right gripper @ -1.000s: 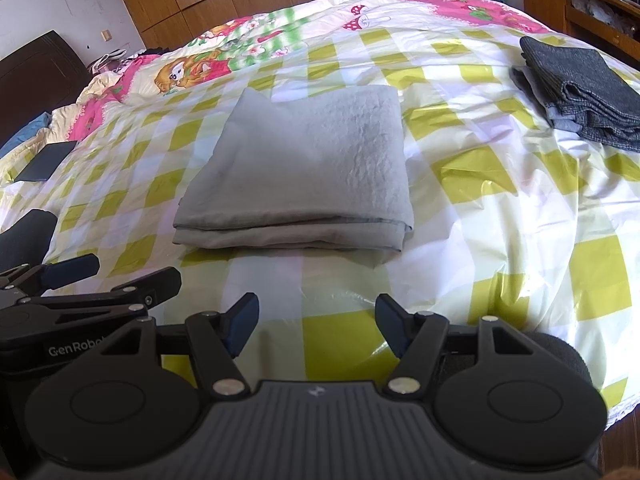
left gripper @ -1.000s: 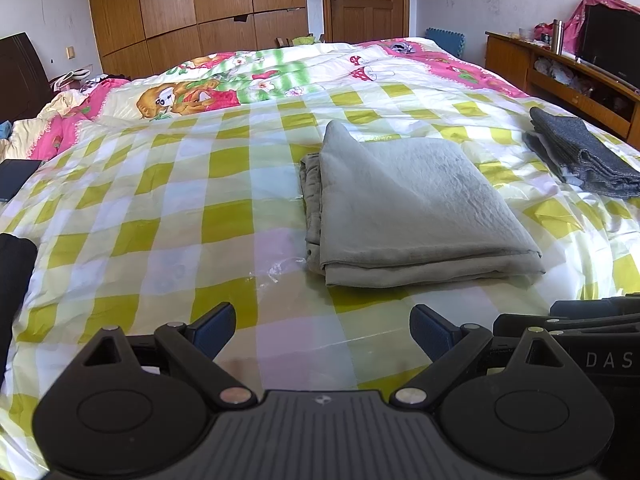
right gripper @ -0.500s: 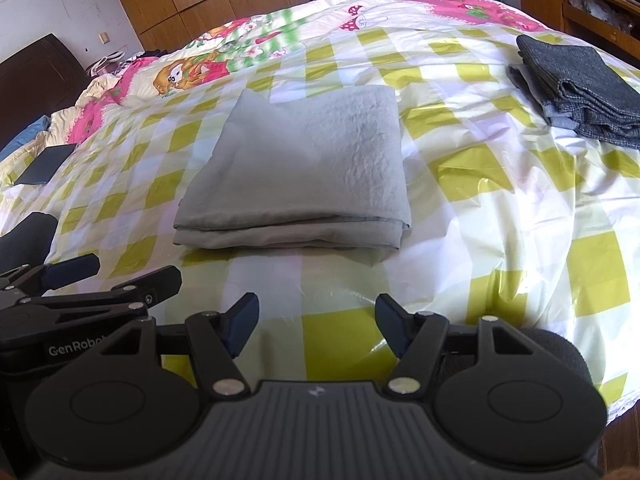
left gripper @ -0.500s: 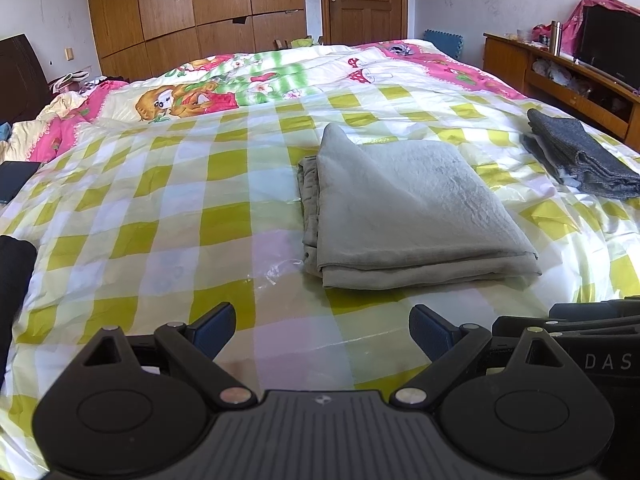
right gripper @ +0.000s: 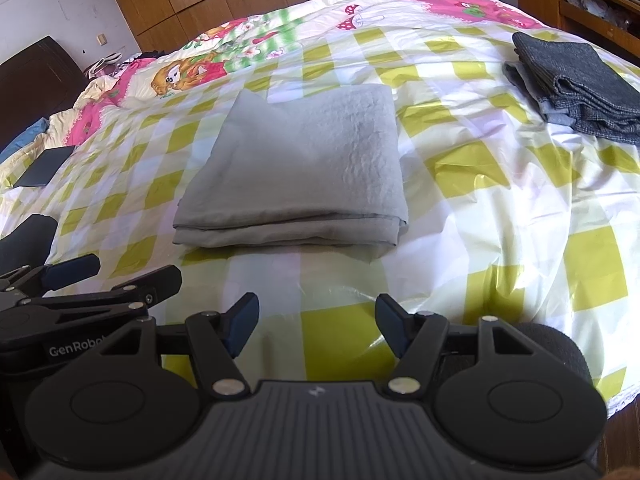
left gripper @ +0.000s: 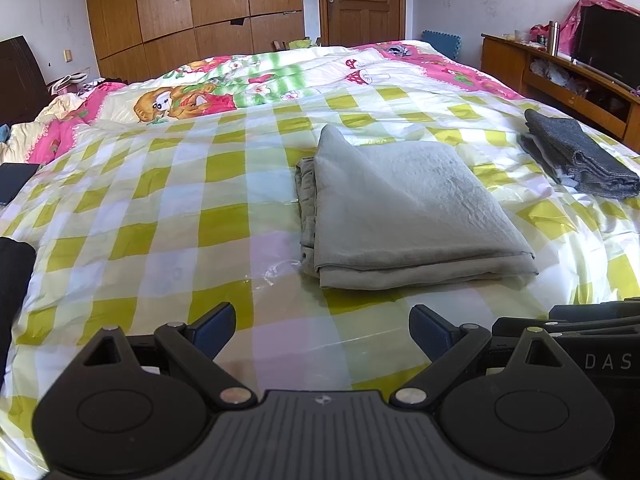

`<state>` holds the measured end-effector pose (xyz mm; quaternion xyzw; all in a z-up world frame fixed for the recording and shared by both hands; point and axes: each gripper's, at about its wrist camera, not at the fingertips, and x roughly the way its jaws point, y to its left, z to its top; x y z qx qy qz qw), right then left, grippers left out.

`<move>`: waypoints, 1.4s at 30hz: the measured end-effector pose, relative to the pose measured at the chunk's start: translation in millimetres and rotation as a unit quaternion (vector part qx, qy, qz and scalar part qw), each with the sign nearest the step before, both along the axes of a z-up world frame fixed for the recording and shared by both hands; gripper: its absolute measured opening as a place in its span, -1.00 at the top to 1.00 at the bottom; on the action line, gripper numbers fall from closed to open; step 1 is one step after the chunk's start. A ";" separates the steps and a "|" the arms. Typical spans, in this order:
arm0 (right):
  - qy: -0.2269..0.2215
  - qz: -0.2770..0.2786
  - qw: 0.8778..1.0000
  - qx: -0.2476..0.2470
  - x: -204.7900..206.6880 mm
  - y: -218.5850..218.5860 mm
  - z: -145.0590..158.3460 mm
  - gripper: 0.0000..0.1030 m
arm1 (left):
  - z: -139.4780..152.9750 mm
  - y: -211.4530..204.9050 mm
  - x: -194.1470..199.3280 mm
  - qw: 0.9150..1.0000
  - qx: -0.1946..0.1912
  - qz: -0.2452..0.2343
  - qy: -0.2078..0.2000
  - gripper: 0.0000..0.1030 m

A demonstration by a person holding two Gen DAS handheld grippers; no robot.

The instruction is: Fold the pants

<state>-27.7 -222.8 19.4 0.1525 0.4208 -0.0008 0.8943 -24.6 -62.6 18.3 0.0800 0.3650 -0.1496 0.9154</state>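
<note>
Pants (left gripper: 404,212), folded grey, lie on the bed just ahead of left tool (left gripper: 322,330) and right tool (right gripper: 318,322), both spread apart

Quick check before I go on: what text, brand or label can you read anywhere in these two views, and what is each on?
"DAS": white letters on the right gripper's body, cut off at the frame edge, in the left wrist view.
"GenRobo": white letters on the left gripper's body, partly hidden behind the right gripper.
No readable text on the grey pants, the dark folded clothes or the bedding.
</note>
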 end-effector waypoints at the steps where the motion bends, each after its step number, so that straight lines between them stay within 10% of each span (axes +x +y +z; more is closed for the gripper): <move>1: 0.000 0.000 1.000 -0.001 0.0 0.1 0.2 -0.27 | 0.0 0.0 0.0 1.000 0.000 0.000 0.000 -1.00; 42: -0.002 0.000 1.000 -0.002 -6.8 7.9 4.6 -0.27 | 3.1 -1.8 -3.5 1.000 0.002 -0.002 -0.002 -1.00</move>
